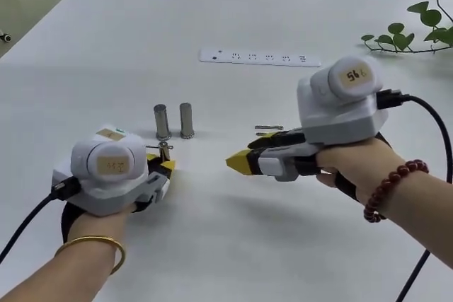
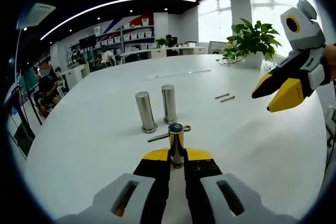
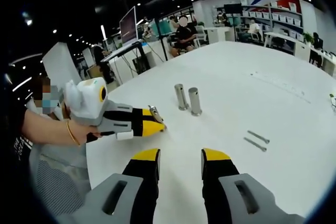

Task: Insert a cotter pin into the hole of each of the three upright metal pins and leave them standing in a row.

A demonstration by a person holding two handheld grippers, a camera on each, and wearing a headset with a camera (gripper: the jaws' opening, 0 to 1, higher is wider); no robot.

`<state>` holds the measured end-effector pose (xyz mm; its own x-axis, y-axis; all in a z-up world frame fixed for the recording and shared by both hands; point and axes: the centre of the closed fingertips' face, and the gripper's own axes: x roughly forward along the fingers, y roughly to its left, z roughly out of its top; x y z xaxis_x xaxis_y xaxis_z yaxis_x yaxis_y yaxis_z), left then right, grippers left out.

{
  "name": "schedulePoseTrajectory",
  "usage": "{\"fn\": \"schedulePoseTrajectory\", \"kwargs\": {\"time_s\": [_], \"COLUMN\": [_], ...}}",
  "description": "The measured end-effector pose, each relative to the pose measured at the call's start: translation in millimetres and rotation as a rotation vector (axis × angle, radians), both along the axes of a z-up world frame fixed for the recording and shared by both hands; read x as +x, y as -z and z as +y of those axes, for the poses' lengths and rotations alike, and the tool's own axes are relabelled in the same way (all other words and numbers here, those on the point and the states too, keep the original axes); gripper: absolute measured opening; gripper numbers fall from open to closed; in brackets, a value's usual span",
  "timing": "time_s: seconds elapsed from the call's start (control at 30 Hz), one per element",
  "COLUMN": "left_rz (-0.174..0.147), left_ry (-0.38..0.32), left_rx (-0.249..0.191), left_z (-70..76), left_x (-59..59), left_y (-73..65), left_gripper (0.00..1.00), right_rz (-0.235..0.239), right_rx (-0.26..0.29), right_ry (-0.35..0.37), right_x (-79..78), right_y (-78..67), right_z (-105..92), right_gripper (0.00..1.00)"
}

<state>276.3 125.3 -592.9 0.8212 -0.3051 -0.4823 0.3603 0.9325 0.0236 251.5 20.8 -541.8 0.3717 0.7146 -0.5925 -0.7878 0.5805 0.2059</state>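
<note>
The left gripper rests low on the white table. Its jaws are closed on a metal pin, which stands upright between the yellow tips. A cotter pin goes through the hole near the top of this pin, so the ring end sticks out on one side and the legs on the other. Just beyond the held pin, two other pins stand upright on the table. They are close beside each other but not touching.

The right gripper is held a little above the table, to the right of the pins, and its tips point toward the left gripper. In the right gripper view its jaws stand apart with a clear gap, and nothing is between them.

Two loose cotter pins lie flat on the table, side by side. They are near the right gripper and well apart from the standing pins.

Farther back on the table lies a white power strip. A green plant reaches in at the far right edge.
</note>
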Motion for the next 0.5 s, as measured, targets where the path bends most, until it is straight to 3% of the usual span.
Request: {"fn": "schedulePoseTrajectory", "kwargs": {"time_s": [0.13, 0.37, 0.5], "left_rz": [0.018, 0.017, 0.045], "left_ry": [-0.005, -0.003, -0.006], "left_rx": [0.005, -0.007, -0.029], "left_z": [1.1, 1.2, 0.8], "left_x": [-3.6, -4.4, -9.1], "left_y": [5.3, 3.1, 4.1], "left_gripper": [0.07, 0.13, 0.19], "right_rz": [0.004, -0.01, -0.039], "right_rx": [0.002, 0.018, 0.027], "right_ry": [0.0, 0.006, -0.006], "right_x": [-0.7, 2.9, 8.4], "right_y": [1.0, -0.1, -4.5], "right_z": [-0.6, -1.6, 1.7], "right_gripper": [0.27, 0.29, 0.31]}}
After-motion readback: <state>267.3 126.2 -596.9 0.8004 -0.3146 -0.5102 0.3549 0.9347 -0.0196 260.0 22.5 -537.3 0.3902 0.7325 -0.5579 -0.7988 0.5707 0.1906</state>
